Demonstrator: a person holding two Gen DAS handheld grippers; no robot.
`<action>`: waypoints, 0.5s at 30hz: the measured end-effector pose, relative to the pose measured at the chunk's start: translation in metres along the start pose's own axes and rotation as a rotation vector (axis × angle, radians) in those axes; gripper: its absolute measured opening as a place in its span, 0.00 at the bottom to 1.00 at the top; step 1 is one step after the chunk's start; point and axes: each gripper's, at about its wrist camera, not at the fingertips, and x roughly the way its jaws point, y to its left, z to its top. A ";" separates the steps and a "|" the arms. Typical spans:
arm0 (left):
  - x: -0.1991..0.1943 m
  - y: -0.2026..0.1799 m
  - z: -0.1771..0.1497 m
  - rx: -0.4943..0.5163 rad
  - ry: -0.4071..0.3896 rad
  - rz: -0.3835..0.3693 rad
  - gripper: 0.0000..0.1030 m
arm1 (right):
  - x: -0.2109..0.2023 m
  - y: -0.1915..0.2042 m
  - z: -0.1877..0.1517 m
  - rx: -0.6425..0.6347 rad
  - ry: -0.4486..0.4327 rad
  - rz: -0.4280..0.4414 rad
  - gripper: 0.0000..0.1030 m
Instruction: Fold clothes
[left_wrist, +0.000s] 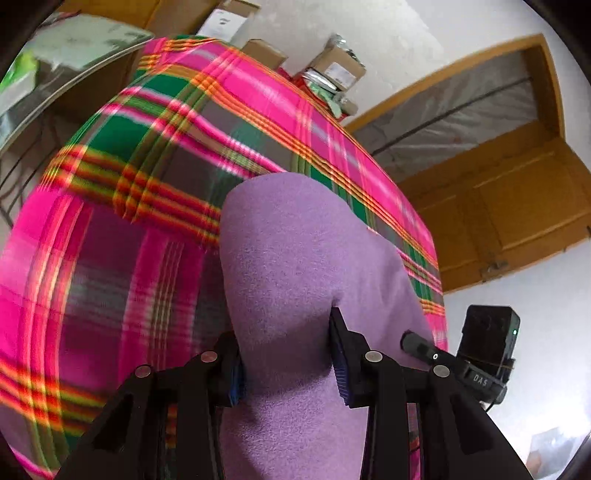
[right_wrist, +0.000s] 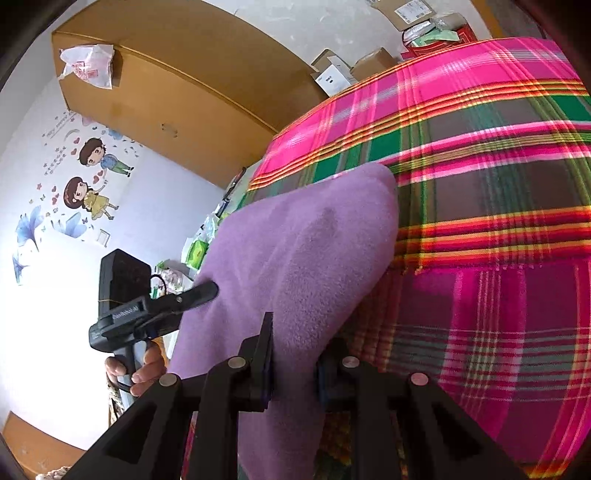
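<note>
A lilac fleece garment (left_wrist: 295, 266) is held up over a bed covered with a pink, green and orange plaid blanket (left_wrist: 147, 155). My left gripper (left_wrist: 288, 362) is shut on a thick fold of the garment, whose cloth bulges forward between the pads. In the right wrist view the same lilac garment (right_wrist: 303, 251) hangs from my right gripper (right_wrist: 295, 362), which is shut on another fold of it. The left gripper (right_wrist: 147, 310) shows there at the left, held by a hand (right_wrist: 144, 369). The plaid blanket (right_wrist: 480, 221) fills the right side.
Cardboard boxes (left_wrist: 332, 66) and packets lie at the far end of the bed. A wooden door (left_wrist: 517, 206) stands to the right. A big cardboard box (right_wrist: 166, 74) and a wall with cartoon stickers (right_wrist: 88, 173) lie beyond the bed's left side.
</note>
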 end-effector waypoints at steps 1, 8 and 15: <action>0.001 0.001 0.001 0.003 -0.001 -0.001 0.38 | 0.000 -0.002 -0.001 0.001 -0.001 -0.005 0.17; 0.006 0.008 0.003 0.003 0.000 -0.026 0.42 | 0.000 -0.001 -0.010 -0.037 -0.016 -0.085 0.23; -0.012 0.007 -0.014 0.006 -0.031 0.011 0.45 | -0.012 0.012 -0.018 -0.097 -0.031 -0.174 0.29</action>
